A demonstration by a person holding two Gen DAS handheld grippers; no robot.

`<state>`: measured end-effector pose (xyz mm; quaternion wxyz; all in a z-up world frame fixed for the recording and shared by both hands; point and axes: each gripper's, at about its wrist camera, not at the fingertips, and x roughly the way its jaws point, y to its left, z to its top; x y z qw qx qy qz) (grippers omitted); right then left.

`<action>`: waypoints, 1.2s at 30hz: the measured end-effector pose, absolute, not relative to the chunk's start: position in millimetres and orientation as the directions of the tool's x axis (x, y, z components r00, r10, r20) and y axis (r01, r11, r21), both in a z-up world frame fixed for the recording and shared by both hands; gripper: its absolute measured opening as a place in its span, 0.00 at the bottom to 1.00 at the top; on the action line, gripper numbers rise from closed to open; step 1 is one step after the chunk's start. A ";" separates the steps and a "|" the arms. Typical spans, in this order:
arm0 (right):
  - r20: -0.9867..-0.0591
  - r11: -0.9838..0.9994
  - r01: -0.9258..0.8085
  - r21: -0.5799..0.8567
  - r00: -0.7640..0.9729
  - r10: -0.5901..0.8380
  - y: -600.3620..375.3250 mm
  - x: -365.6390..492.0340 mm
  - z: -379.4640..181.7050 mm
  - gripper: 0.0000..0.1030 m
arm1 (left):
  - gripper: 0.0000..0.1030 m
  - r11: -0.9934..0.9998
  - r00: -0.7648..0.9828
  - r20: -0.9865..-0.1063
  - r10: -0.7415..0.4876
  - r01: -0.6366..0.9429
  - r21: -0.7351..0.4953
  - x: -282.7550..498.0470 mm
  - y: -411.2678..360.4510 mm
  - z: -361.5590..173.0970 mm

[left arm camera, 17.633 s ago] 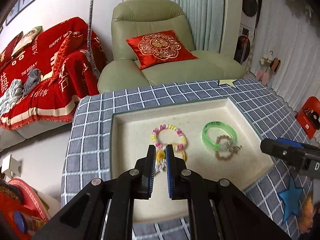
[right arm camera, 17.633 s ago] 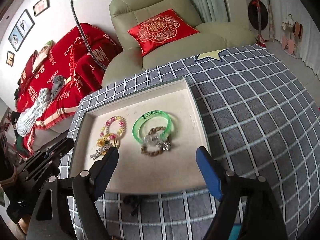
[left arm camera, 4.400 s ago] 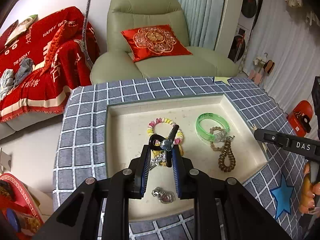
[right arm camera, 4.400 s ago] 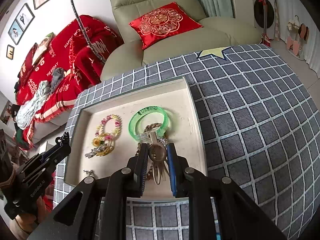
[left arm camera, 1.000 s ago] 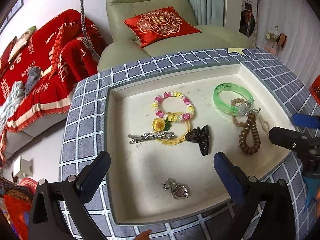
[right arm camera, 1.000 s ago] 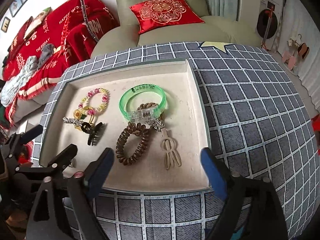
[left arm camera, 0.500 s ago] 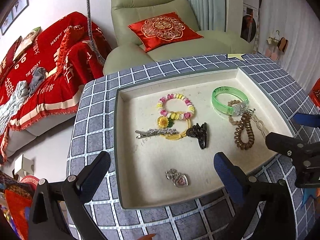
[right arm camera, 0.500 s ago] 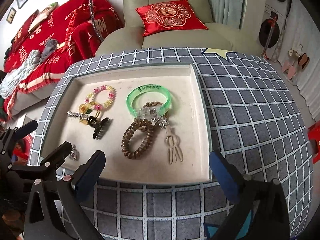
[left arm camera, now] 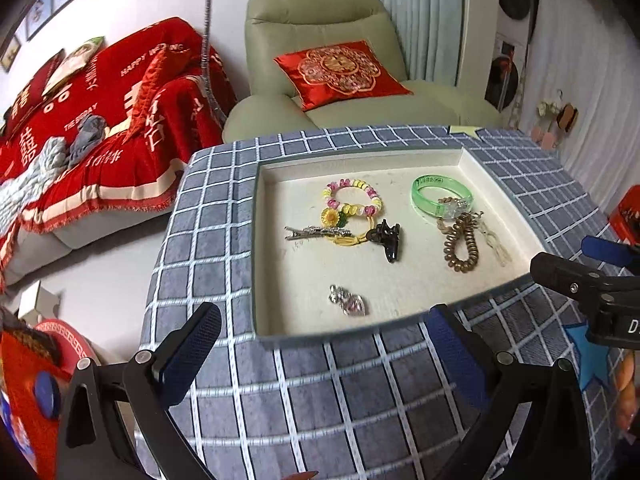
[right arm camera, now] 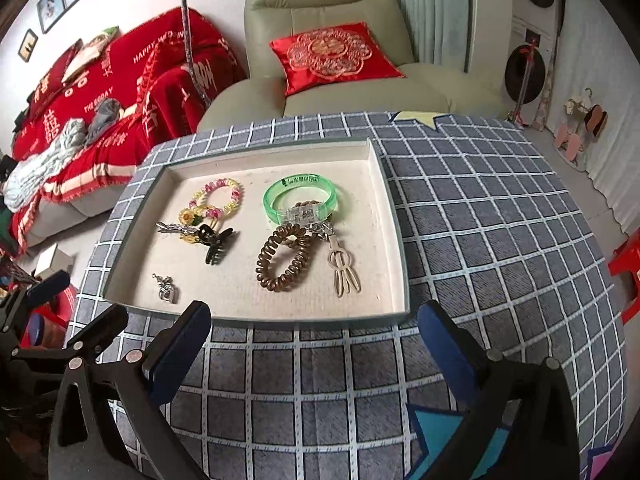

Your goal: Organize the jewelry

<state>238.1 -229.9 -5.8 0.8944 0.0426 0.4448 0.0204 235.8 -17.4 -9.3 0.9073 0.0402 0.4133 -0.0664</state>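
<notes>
L tool (left arm camera: pixel 320 352) + R tool (right arm camera: pixel 312 340) released | tray (right arm camera: pixel 394 240) on checked cloth (right arm camera: pixel 500 240) | armchair (right arm camera: pixel 320 20) behind

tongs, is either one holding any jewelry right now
No. Both the left tongs and right tongs are open and empty, short of the tray.

Tray (left arm camera: pixel 256 248) on table (left arm camera: pixel 328 392), bead bracelet (left arm camera: pixel 352 198) at back left, bangle (left arm camera: pixel 440 196) at back right, coil tie (left arm camera: pixel 462 246) before it, pendant (left arm camera: pixel 348 300) nearest front, armchair (left arm camera: pixel 320 48) behind table
</notes>
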 end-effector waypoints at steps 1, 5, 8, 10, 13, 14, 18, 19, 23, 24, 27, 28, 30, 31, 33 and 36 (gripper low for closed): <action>-0.786 0.995 0.002 0.095 0.613 0.074 -230.2 234.6 -4.3 1.00 | 1.00 0.990 0.658 -0.748 -0.084 0.142 0.014 230.0 -15.4 -8.2; -0.751 0.995 0.007 0.097 0.656 0.069 -229.3 213.7 0.1 1.00 | 1.00 0.995 0.683 -0.728 -0.068 0.098 -0.001 211.0 -8.0 -7.5; -0.730 0.995 0.004 0.096 0.680 0.067 -227.4 200.6 1.4 1.00 | 1.00 0.997 0.689 -0.722 -0.065 0.077 -0.016 198.8 -3.9 -9.6; -0.719 0.996 0.002 0.089 0.692 0.063 -225.6 191.6 1.4 1.00 | 1.00 0.998 0.696 -0.715 -0.056 0.063 -0.018 190.6 -2.1 -11.0; -0.706 0.996 -0.001 0.084 0.706 0.060 -223.6 181.4 0.6 1.00 | 1.00 0.999 0.709 -0.704 -0.040 0.049 -0.007 179.5 -1.8 -12.8; -0.701 0.996 -0.001 0.084 0.710 0.060 -222.7 177.2 0.0 1.00 | 1.00 0.999 0.714 -0.699 -0.036 0.047 -0.003 176.3 -2.1 -13.1; -0.690 0.997 0.001 0.083 0.722 0.057 -221.3 163.4 -2.2 1.00 | 1.00 0.999 0.732 -0.681 -0.018 0.035 0.011 162.1 -2.2 -13.1; -0.687 0.997 0.002 0.081 0.725 0.054 -221.0 159.9 -2.2 1.00 | 1.00 0.999 0.736 -0.677 -0.016 0.033 0.012 159.3 -2.1 -13.0; -0.673 0.998 0.003 0.068 0.738 0.044 -218.4 148.5 -3.0 1.00 | 1.00 1.000 0.748 -0.664 -0.009 0.026 0.016 148.3 -1.4 -12.4; -0.671 0.998 0.003 0.064 0.741 0.041 -217.5 144.9 -3.1 1.00 | 1.00 1.000 0.750 -0.662 -0.008 0.025 0.015 146.2 -1.0 -12.1; -0.663 0.999 0.005 0.051 0.748 0.030 -214.9 136.3 -3.3 1.00 | 1.00 1.000 0.755 -0.656 -0.006 0.018 0.011 139.2 -0.2 -11.4; -0.660 0.999 0.006 0.048 0.750 0.027 -214.3 133.7 -3.3 1.00 | 1.00 1.000 0.755 -0.656 -0.007 0.018 0.010 137.3 0.1 -11.5; -0.656 0.999 0.009 0.048 0.755 0.025 -213.4 130.0 -2.6 1.00 | 1.00 1.000 0.758 -0.653 -0.007 0.017 0.009 134.2 0.2 -10.8; -0.654 0.999 0.009 0.047 0.756 0.023 -212.7 128.5 -2.4 1.00 | 1.00 1.000 0.760 -0.650 -0.006 0.017 0.011 133.0 0.1 -10.1; -0.650 0.999 0.012 0.044 0.760 0.020 -212.5 125.0 -2.0 1.00 | 1.00 1.000 0.764 -0.645 -0.003 0.018 0.016 130.8 -0.8 -8.0; -0.644 0.999 0.007 0.035 0.765 0.017 -210.9 121.5 -0.4 1.00 | 1.00 1.000 0.773 -0.635 0.000 0.013 0.016 126.7 -1.0 -4.6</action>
